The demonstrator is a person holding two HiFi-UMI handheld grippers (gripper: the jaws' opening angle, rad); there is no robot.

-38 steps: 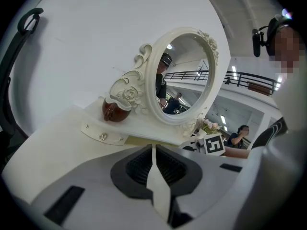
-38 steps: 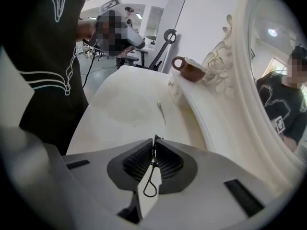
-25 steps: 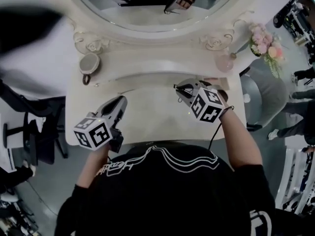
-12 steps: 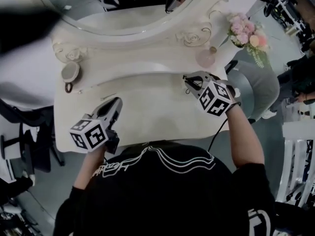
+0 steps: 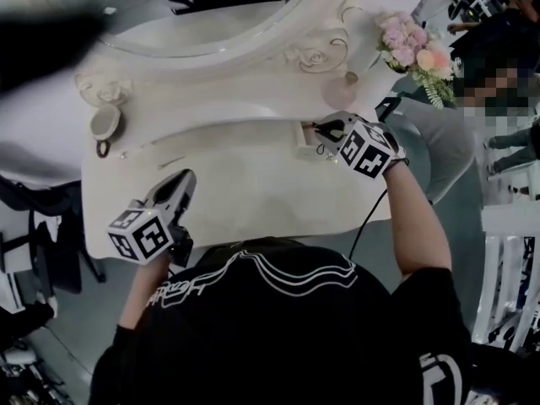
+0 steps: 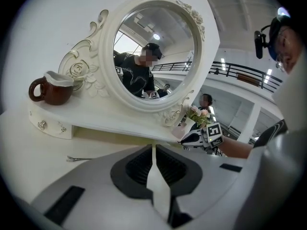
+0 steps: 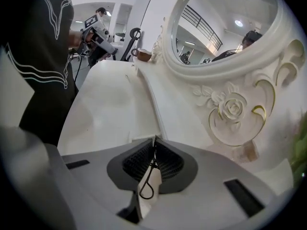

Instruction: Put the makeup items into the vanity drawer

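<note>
**Fig.** R. gripper (image 7: 154,142) clenched on thin black wire loop (image 7: 153,166), tips at small open drawer (image 5: 304,139) below vanity mirror (image 5: 211,7). We see L. gripper (image 6: 153,150) clenched, empty, above tabletop (image 5: 253,197).

Non-task stuff around me: oval mirror (image 5: 219,11) in a cream carved frame, with rose carvings (image 7: 233,108) at both lower corners. A brown mug (image 6: 48,87) with a white inside stands upright on the left end of the ledge (image 5: 202,87) under the mirror. On the right end of that ledge is a pale pink vase (image 5: 340,91), with pink and peach flowers (image 5: 409,49) and green leaves just beyond it to the right. Grey padded seat (image 5: 434,146) sits off the right edge. Dark chair (image 5: 34,226) is off to my left. Bystander (image 5: 489,49) in dark clothes far right, white slatted frame (image 5: 506,285) nearer me on that side. Railed balcony (image 6: 240,73) in the background.
</note>
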